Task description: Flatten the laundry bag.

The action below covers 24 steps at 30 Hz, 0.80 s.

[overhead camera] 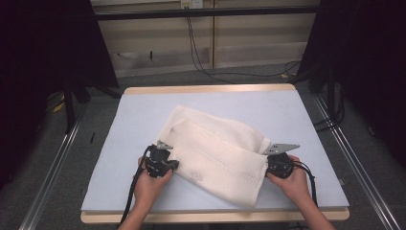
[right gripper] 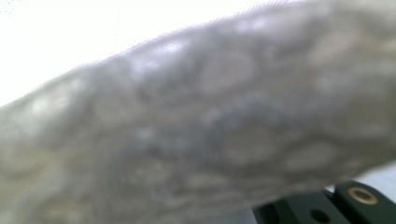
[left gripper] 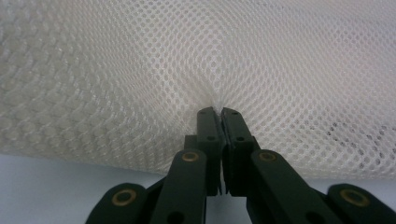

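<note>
Left tongs [overhead camera: 173, 165] pinched the mesh bag [overhead camera: 218, 153] at its near-left edge, jaws closed on the fabric; right tongs [overhead camera: 268, 165] gripped its right edge. Folded, the bag lay mid-worktop [overhead camera: 139, 120], slanting toward the front edge. Bare worktop ringed it, widest at the back and left.

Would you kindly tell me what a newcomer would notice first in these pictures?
A rumpled white mesh fabric bag lies across the middle of the pale blue table mat. The left gripper pinches the mesh at the bag's left edge, puckering it. The right gripper sits against the bag's right edge, with blurred mesh close before its camera.
</note>
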Tool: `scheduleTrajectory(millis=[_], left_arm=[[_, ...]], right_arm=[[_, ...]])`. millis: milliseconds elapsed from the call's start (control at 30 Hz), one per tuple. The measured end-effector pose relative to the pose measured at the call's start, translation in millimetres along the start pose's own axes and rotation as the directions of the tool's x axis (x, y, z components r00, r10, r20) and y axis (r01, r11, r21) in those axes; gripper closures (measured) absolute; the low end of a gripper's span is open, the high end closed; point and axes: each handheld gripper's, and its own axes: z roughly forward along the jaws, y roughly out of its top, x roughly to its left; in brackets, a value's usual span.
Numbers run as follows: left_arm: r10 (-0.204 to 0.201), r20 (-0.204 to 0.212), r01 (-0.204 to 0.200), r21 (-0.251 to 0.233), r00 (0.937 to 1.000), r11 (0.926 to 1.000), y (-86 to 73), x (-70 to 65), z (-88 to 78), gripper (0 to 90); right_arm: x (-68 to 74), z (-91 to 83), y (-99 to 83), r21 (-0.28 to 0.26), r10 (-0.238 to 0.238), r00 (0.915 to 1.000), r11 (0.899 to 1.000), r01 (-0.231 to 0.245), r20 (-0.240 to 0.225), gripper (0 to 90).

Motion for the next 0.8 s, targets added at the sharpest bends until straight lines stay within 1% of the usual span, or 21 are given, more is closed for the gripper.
scheduleTrajectory(millis=[100,200,233,300,333,433,467,500,533,600,633,700,733,767,800], left_arm=[[0.000,0.005,0.000,-0.015,1.0000,0.9999,2.6,1.0,2.4,88.2],[0.021,-0.015,-0.022,-0.021,0.9997,0.9996,7.7,-2.1,6.5,88.4],[0.021,-0.020,-0.021,-0.026,0.9996,0.9994,10.5,-3.1,8.7,88.5],[0.026,-0.010,-0.027,-0.022,0.9996,0.9994,15.0,-1.6,11.7,88.6],[0.027,-0.011,-0.027,-0.024,0.9996,0.9994,17.6,-1.4,14.1,88.6],[0.031,-0.007,-0.031,-0.028,0.9995,0.9991,26.2,-1.3,20.9,88.6],[0.032,-0.005,-0.033,-0.029,0.9995,0.9991,28.1,-1.2,22.5,88.6],[0.036,-0.013,-0.037,-0.030,0.9993,0.9989,31.0,-1.3,24.5,88.6],[0.035,-0.003,-0.036,-0.030,0.9994,0.9989,33.9,-1.1,26.9,88.6],[0.036,-0.003,-0.036,-0.036,0.9994,0.9987,39.6,-1.2,31.2,88.6],[0.043,-0.004,-0.043,-0.035,0.9991,0.9984,43.4,-1.2,34.5,88.6],[0.042,-0.005,-0.042,-0.038,0.9991,0.9984,49.9,-1.1,39.6,88.5],[0.040,-0.007,-0.041,-0.039,0.9992,0.9984,52.3,-1.3,41.6,88.5],[0.040,0.000,-0.040,-0.041,0.9992,0.9983,55.4,-1.0,44.4,88.5],[0.043,-0.003,-0.043,-0.031,0.9991,0.9986,59.0,0.0,46.2,88.5]], right_arm=[[-0.6,-0.4,0.3,-0.015,0.014,0.9999,1.000,-0.014,0.008,83.6],[-2.3,-1.9,1.1,-0.027,0.025,0.9995,0.999,-0.024,0.019,83.9],[-3.2,-2.1,1.4,-0.038,0.027,0.9993,0.999,-0.026,0.025,84.0],[-6.0,-3.5,1.4,-0.049,0.034,0.9990,0.998,-0.033,0.028,84.0],[-7.2,-4.7,1.4,-0.052,0.046,0.9983,0.998,-0.044,0.035,84.0],[-12.0,-7.6,1.1,-0.075,0.065,0.9970,0.995,-0.062,0.043,84.0],[-13.7,-9.1,1.0,-0.079,0.075,0.9960,0.994,-0.071,0.049,84.0],[-15.1,-9.5,1.1,-0.081,0.076,0.9959,0.994,-0.072,0.049,84.0],[-16.8,-10.2,1.0,-0.083,0.081,0.9952,0.994,-0.077,0.055,84.0],[-20.9,-10.9,0.9,-0.093,0.092,0.9938,0.992,-0.086,0.062,84.0],[-22.8,-10.9,1.2,-0.099,0.100,0.9927,0.991,-0.093,0.068,84.0],[-27.9,-10.6,2.2,-0.100,0.110,0.9907,0.990,-0.102,0.080,84.0],[-30.4,-10.2,2.8,-0.099,0.105,0.9903,0.990,-0.096,0.091,84.0],[-31.8,-9.9,3.3,-0.099,0.109,0.9894,0.990,-0.099,0.096,84.0],[-34.6,-9.4,3.6,-0.098,0.106,0.9890,0.991,-0.096,0.103,84.0]])
